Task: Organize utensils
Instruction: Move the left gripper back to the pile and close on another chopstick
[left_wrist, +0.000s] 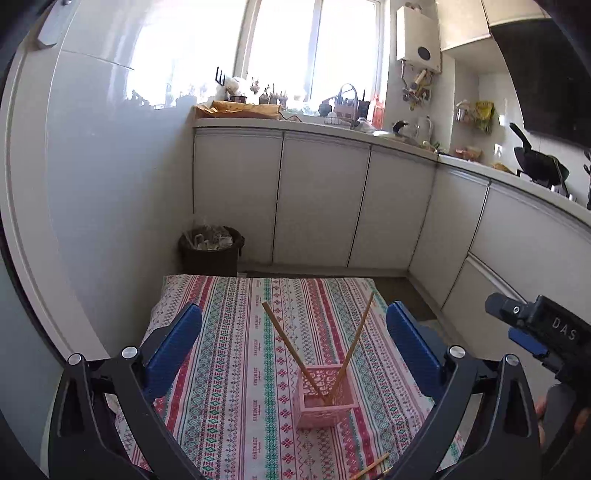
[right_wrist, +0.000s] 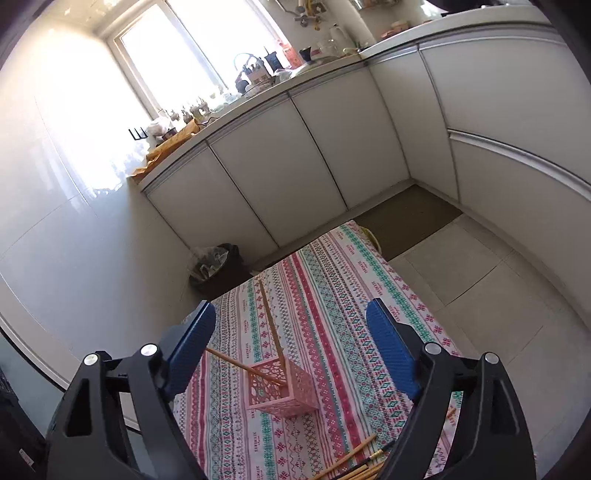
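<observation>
Both our hand-held grippers, left (left_wrist: 293, 343) and right (right_wrist: 291, 347), gape empty above the pink basket (left_wrist: 323, 398) holding two crossed chopsticks (left_wrist: 291, 347).

Loose chopsticks (right_wrist: 354, 458) at 6 o'clock run off the bottom edge, partly behind the right gripper's arm. Chopstick tips inside the basket (left_wrist: 325, 397) are hidden. Windowsill items (left_wrist: 266, 94) too small to identify.

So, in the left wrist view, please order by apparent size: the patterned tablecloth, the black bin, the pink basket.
1. Patterned tablecloth, largest by far.
2. Black bin and pink basket: they look about alike; the basket is nearer to the camera, so I do not rank them.
</observation>
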